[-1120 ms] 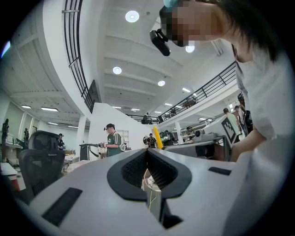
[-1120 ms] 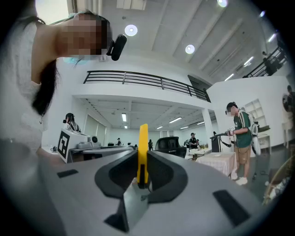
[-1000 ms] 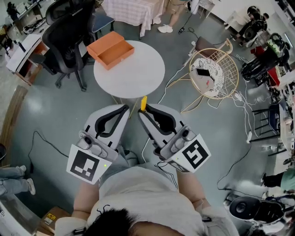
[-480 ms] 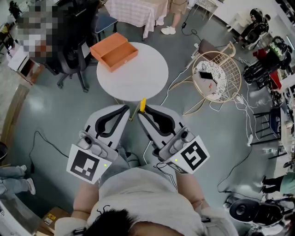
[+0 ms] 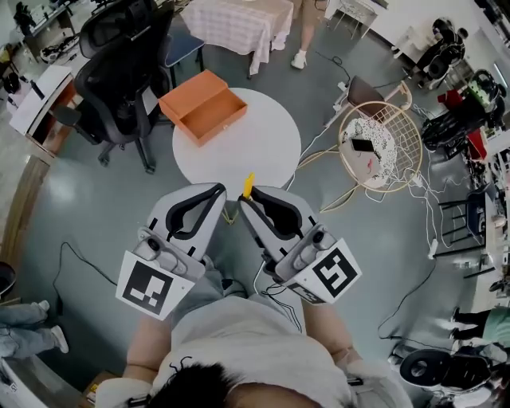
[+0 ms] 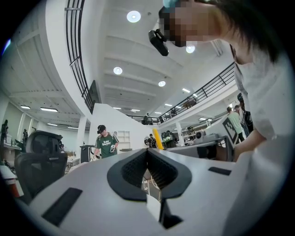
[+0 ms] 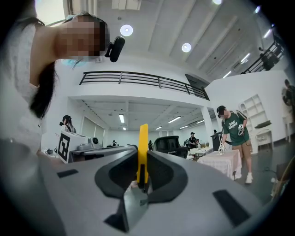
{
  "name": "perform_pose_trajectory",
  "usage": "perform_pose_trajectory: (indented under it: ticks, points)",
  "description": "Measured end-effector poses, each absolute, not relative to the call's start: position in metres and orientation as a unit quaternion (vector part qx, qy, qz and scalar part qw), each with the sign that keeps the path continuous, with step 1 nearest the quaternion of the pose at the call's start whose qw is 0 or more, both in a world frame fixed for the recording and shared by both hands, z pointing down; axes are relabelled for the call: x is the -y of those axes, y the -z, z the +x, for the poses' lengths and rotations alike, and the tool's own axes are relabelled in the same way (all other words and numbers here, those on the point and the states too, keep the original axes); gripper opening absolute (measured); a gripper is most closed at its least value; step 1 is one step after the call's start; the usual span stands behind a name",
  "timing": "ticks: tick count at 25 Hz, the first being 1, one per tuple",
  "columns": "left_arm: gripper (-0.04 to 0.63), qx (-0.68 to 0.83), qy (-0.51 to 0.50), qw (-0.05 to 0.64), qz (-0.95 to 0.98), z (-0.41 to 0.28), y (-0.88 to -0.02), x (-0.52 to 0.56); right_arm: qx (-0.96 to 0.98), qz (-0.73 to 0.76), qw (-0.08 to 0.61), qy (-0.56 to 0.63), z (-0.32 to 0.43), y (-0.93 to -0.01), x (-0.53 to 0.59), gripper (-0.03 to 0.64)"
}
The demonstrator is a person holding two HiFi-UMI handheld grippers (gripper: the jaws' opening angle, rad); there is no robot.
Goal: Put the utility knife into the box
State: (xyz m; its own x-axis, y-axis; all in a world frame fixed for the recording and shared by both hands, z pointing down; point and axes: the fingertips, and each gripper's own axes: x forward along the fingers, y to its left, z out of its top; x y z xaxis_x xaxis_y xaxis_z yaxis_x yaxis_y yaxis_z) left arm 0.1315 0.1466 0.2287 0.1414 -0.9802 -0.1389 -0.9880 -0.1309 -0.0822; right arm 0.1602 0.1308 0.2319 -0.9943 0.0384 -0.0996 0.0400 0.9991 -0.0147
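A yellow utility knife (image 5: 248, 186) sticks up from my right gripper (image 5: 244, 196), whose jaws are shut on it; in the right gripper view the knife (image 7: 143, 152) stands as a thin yellow strip pinched between the dark pads. My left gripper (image 5: 222, 190) is beside it, jaws shut with nothing between them, also closed in the left gripper view (image 6: 148, 154). The open orange box (image 5: 202, 106) sits on the far left part of the round white table (image 5: 255, 147), ahead of both grippers. Both grippers are held near the person's body, short of the table edge.
A black office chair (image 5: 119, 68) stands left of the table. A wire-frame round chair (image 5: 374, 143) with a phone on it is at the right, with cables on the floor. A cloth-covered table (image 5: 243, 20) and a standing person are farther back.
The view has shifted so the table and orange box sit a little closer and more to the right. Both grippers keep their pose, the knife still held.
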Motion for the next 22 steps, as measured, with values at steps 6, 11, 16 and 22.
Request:
perform_pose_trajectory:
  ticks: [6, 11, 16, 22]
  points:
    - [0.009, -0.643, -0.027, 0.079, -0.761, 0.091, -0.229, -0.130, -0.999, 0.014, 0.048, 0.006, 0.117, -0.231, -0.120, 0.067]
    - [0.009, -0.635, -0.036, 0.079, -0.768, 0.069, -0.228, -0.125, -0.999, 0.000, 0.045, 0.004, 0.100, -0.231, -0.118, 0.067]
    - [0.009, -0.628, -0.053, 0.080, -0.772, 0.058, -0.225, -0.121, -0.999, -0.016, 0.040, -0.002, 0.095, -0.229, -0.116, 0.067]
    - [0.009, -0.629, -0.051, 0.074, -0.772, 0.054, -0.227, -0.122, -0.999, -0.018, 0.037, 0.005, 0.089, -0.228, -0.113, 0.067]
